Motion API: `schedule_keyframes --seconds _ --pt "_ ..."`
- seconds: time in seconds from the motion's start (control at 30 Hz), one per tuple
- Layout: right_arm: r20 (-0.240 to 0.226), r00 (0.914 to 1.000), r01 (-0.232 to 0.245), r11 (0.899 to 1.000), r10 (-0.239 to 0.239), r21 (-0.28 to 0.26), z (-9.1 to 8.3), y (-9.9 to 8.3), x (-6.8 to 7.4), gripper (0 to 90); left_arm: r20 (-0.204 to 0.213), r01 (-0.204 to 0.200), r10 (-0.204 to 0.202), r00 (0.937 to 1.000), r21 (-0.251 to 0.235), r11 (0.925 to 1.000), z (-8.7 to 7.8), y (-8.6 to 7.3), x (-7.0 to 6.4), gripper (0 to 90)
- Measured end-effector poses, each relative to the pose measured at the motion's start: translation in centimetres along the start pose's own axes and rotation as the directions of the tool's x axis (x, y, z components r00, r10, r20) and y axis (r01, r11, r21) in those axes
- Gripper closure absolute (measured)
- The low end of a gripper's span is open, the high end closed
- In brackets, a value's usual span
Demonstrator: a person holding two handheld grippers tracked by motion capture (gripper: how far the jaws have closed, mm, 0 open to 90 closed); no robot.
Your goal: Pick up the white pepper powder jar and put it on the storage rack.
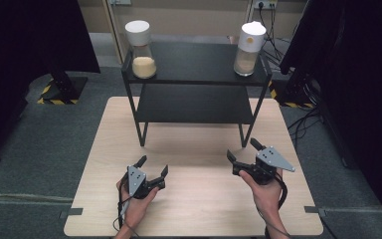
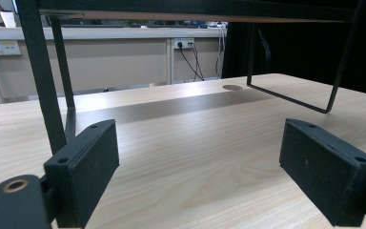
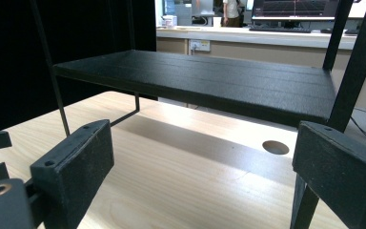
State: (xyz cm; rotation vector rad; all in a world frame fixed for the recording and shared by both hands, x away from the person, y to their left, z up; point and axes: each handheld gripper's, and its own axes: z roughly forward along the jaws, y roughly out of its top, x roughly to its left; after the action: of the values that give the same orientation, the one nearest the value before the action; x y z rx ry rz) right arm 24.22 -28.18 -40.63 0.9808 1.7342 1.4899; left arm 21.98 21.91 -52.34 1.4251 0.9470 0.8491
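Scene: We hold two grippers low over the near half of a wooden table (image 1: 194, 209), facing a black two-tier shelf (image 1: 194, 102) at the far half.
Left gripper: The left gripper (image 1: 152, 167) sits in our left hand (image 1: 137, 201), released, jaws spread wide with nothing between them; its own view shows bare tabletop between the pads (image 2: 83, 176).
Right gripper: The right gripper (image 1: 243, 150) rests in our right hand (image 1: 266, 191), likewise released and empty, aimed at the shelf's near right leg (image 3: 357, 71).
Step in hand: We judge this to be the start, both grippers poised before any reach; nothing is grasped or touched yet.
Left jar: A clear jar (image 1: 143, 50) with a white lid stands at the far left of the top shelf, roughly a third full of pale yellow grains.
Right jar: A taller jar (image 1: 247, 49) with a white lid stands at the far right of the top shelf, holding a whitish fill that reaches about halfway up; what it is we cannot tell.
Lower shelf: The lower tier (image 3: 205, 81) looks bare.
Next move: We expect each gripper must lift from table level up and forward to the top tier, well apart from where they hover, and close around a jar's body below the lid.
Risk: The tall jars may tip if nudged high before the jaws close.
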Motion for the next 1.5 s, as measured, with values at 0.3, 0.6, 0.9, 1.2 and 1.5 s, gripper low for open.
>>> schedule_keyframes --seconds 0.3,0.6,0.9,1.2,1.5 --pt "-0.002 1.0000 -0.005 1.000 0.005 0.028 -0.3 -1.5 0.0 6.8 0.001 0.000 0.000 1.0000 0.001 1.0000 0.0 0.0 0.0 12.5" --pt "-0.005 0.9999 -0.016 0.998 0.016 0.062 -0.6 -3.1 0.1 6.8 -0.001 -0.001 0.001 1.0000 0.000 1.0000 0.0 0.0 0.0 12.5" --pt "-0.004 0.9995 -0.031 0.996 0.032 0.086 -0.8 -4.3 -0.1 6.8 0.000 0.000 0.000 1.0000 0.000 1.0000 0.0 0.0 0.0 12.5" --pt "0.009 0.9993 -0.038 0.995 0.037 0.097 -1.2 -5.3 -0.2 6.8 -0.001 -0.001 0.001 1.0000 -0.001 1.0000 0.0 0.0 0.0 12.5" --pt "0.027 0.9987 -0.046 0.992 0.043 0.119 -1.5 -6.3 -0.3 6.8 -0.002 0.000 0.000 1.0000 -0.001 1.0000 0.0 0.0 0.0 12.5"
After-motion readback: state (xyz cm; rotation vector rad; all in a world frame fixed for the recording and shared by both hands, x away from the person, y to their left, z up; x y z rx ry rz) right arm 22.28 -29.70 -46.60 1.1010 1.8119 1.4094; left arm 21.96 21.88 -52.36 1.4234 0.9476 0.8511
